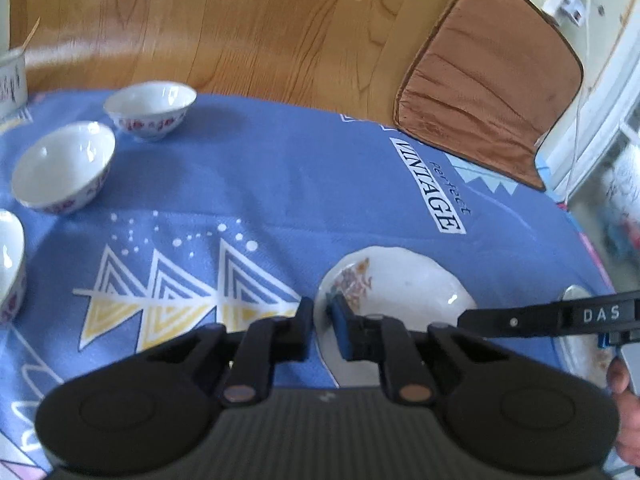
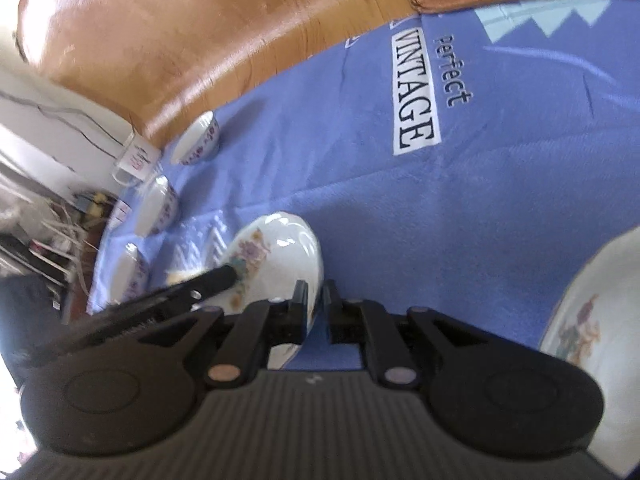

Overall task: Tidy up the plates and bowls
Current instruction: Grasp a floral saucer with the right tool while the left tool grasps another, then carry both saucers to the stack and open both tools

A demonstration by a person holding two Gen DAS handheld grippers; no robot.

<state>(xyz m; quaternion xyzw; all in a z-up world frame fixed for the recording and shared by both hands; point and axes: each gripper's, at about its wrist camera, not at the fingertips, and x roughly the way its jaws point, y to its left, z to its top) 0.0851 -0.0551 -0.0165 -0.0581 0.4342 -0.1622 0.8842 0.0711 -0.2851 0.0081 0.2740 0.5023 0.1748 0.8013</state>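
Note:
A white plate [image 1: 404,284] with a flower print lies on the blue tablecloth [image 1: 280,184]. My left gripper [image 1: 322,316] is shut on its left rim, one pad over the plate and one outside. From the right, a black finger [image 1: 520,322] of my other gripper reaches the opposite rim. In the right wrist view the same plate [image 2: 280,252] sits with its right rim between the fingers of my right gripper [image 2: 316,300], which is shut on it. A second flowered plate [image 2: 592,320] lies at the right. Three white bowls [image 1: 150,110] [image 1: 64,166] [image 1: 8,260] with red patterns stand at the left.
A white cup [image 1: 10,80] stands at the table's far left corner. Beyond the table edge are a wooden floor [image 1: 200,20] and a chair with a brown cushion [image 1: 488,80]. A person's hand [image 1: 624,400] shows at the right edge. Bare cloth [image 2: 480,200] lies between the plates.

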